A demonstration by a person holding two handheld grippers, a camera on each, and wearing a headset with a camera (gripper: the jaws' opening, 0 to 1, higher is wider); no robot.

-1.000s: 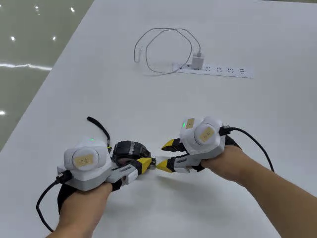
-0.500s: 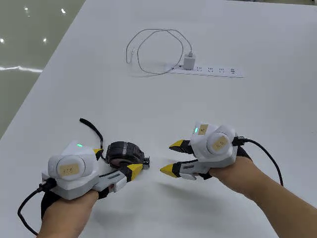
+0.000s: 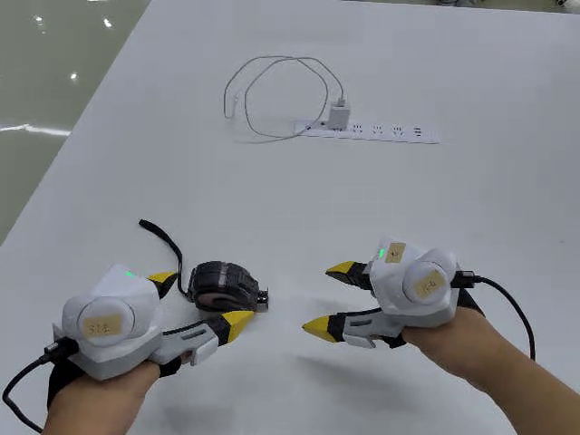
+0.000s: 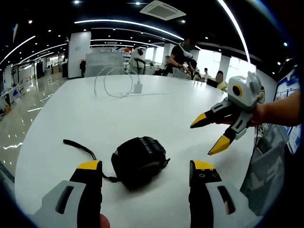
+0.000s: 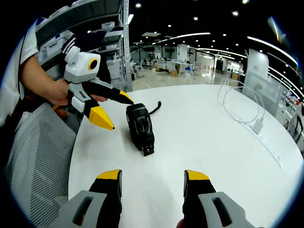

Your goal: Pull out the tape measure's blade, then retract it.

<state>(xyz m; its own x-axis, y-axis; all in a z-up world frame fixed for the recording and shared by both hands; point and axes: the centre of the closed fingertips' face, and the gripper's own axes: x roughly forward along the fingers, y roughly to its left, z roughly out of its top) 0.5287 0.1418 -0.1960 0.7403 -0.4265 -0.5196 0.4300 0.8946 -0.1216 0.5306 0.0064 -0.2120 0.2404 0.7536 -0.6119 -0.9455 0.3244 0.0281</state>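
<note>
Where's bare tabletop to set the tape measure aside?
Widest bare patch: the table between the power strip with its looped cable and the tape measure. Also bare right of the power strip. Crowded near the front edge: left gripper by the tape measure, right gripper facing it.

Pair, left gripper (image 3: 200, 299) and right gripper (image 3: 327, 298): white rounded housings (image 3: 118, 317); grey jaws, yellow tips; tan labels (image 3: 428, 285); green lights (image 3: 381, 253); black cables (image 3: 512, 304).

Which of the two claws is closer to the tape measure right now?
The left claw. The tape measure lies right at its open jaw tips, while the right claw, also open, hangs clear of it, off the tape's hook end.
</note>
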